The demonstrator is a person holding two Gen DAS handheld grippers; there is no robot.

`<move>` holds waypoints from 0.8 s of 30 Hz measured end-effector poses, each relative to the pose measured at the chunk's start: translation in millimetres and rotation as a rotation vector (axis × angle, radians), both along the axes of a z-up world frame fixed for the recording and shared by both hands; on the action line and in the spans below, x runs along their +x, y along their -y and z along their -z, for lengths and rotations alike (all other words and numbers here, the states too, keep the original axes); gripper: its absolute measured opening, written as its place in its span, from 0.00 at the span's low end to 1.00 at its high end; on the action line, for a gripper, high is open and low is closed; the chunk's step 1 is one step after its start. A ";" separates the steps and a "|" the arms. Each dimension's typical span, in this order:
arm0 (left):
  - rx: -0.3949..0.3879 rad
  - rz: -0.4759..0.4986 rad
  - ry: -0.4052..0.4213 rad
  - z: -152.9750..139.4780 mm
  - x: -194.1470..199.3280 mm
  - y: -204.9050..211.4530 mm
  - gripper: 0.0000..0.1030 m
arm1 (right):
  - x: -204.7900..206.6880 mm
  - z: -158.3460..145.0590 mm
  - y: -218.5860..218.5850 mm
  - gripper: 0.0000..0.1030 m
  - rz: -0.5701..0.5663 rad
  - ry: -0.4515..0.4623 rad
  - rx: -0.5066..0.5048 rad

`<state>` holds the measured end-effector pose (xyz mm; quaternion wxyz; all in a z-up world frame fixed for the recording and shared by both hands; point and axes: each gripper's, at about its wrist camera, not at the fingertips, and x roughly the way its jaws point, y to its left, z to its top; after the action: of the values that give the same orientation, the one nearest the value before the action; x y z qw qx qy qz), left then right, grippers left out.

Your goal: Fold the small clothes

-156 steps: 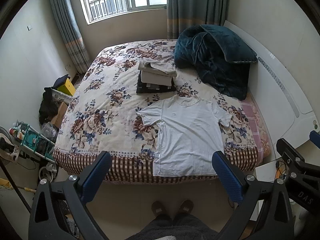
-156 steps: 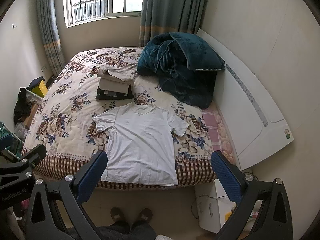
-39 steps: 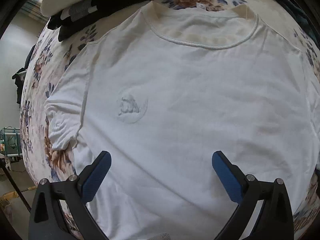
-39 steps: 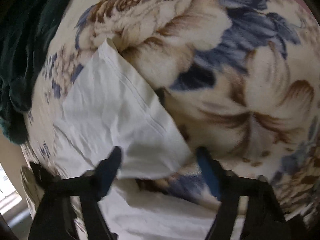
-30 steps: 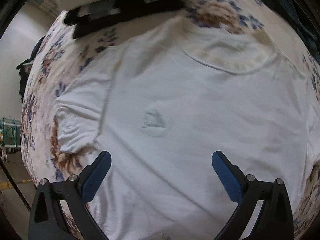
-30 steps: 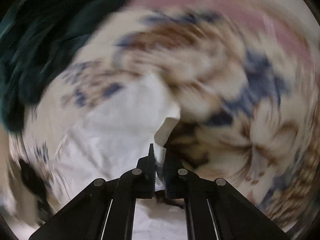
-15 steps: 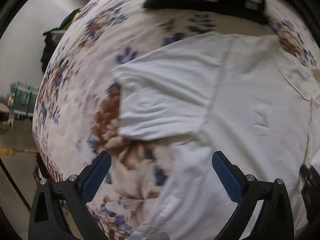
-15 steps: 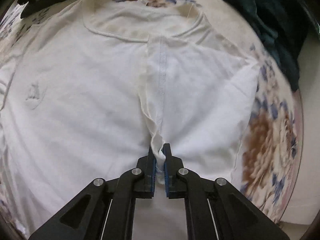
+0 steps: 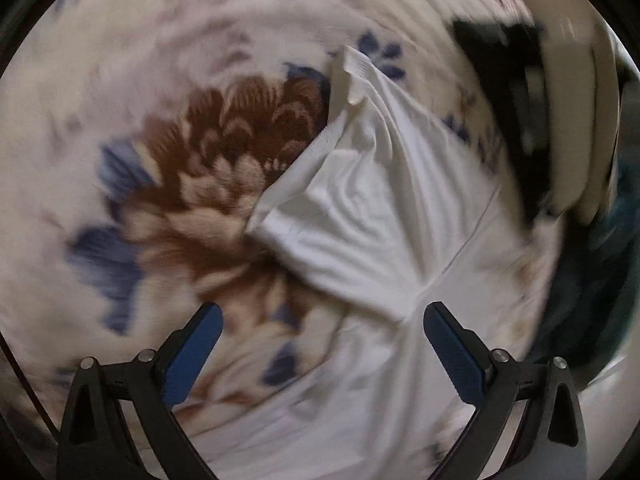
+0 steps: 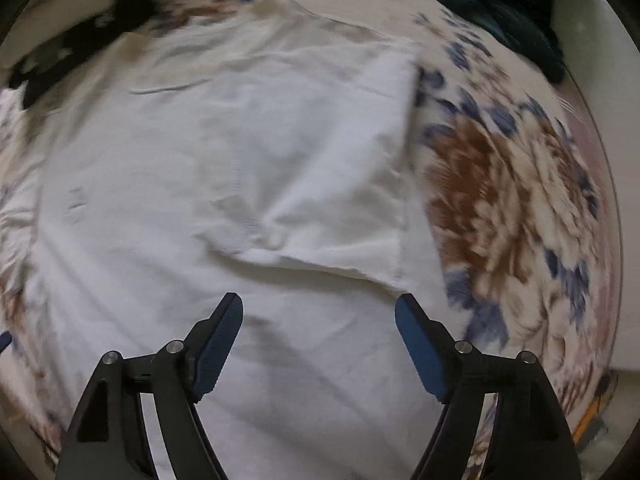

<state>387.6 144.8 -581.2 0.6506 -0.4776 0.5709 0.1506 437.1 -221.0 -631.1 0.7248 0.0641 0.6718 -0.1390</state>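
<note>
The right gripper point(image 10: 319, 322) had just let go: half a second earlier its tongs were pinched on the shirt's right sleeve, and now they stood spread and empty above the white T-shirt point(image 10: 168, 208), which lay flat on the floral bedspread point(image 10: 512, 200). That sleeve point(image 10: 320, 168) was left folded inward across the chest, its hem running toward five o'clock of the view. So one side seemed done. Meanwhile the left gripper point(image 9: 323, 330), tongs also wide apart and holding nothing, had swung from over the chest to the other sleeve point(image 9: 360, 184), which still stuck out unfolded at about one o'clock from its blue pads. A stack of folded clothes point(image 9: 560, 120) blurred past at two o'clock. My guess was that the left sleeve would be grabbed next, to mirror the first fold.
</note>
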 end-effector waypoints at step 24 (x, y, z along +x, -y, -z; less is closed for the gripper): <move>0.183 0.843 0.215 -26.8 101.0 200.9 0.05 | -16.0 2.7 -7.4 0.78 0.059 -0.067 -0.080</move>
<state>488.6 -56.1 -554.4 0.7505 -0.1564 0.6291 -0.1285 421.1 -213.6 -633.7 0.6994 0.0498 0.6874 -0.1891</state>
